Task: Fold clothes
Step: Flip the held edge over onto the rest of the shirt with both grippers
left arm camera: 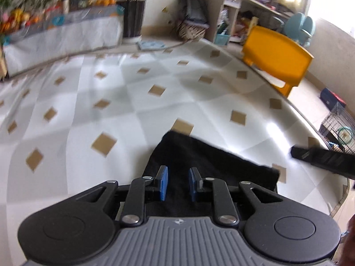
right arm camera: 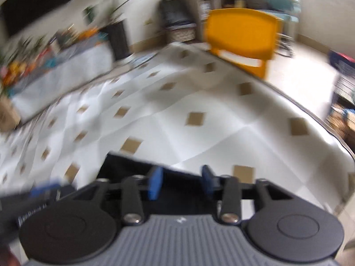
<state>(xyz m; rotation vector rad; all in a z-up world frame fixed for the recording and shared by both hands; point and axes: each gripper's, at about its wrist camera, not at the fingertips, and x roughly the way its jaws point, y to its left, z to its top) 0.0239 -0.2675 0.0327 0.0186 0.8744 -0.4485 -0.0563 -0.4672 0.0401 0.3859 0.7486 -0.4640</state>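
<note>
A black garment (left arm camera: 199, 155) lies folded on the table's white cloth with tan diamonds (left arm camera: 133, 99), close to the near edge. My left gripper (left arm camera: 178, 181) is over its near part, the blue pads a narrow gap apart and dark fabric filling that gap, so it looks shut on a fold. In the right wrist view, which is blurred, my right gripper (right arm camera: 182, 182) stands open above the garment's (right arm camera: 124, 166) right end, and nothing is pressed between its pads. The right gripper's black body (left arm camera: 321, 157) reaches in from the right in the left wrist view.
A yellow plastic chair (left arm camera: 277, 55) stands at the table's far right edge. Beyond the table are a low covered bench with fruit and plants (left arm camera: 62, 28), a dark planter (left arm camera: 133, 20) and shelves. A wire cage (left arm camera: 339, 128) sits on the floor to the right.
</note>
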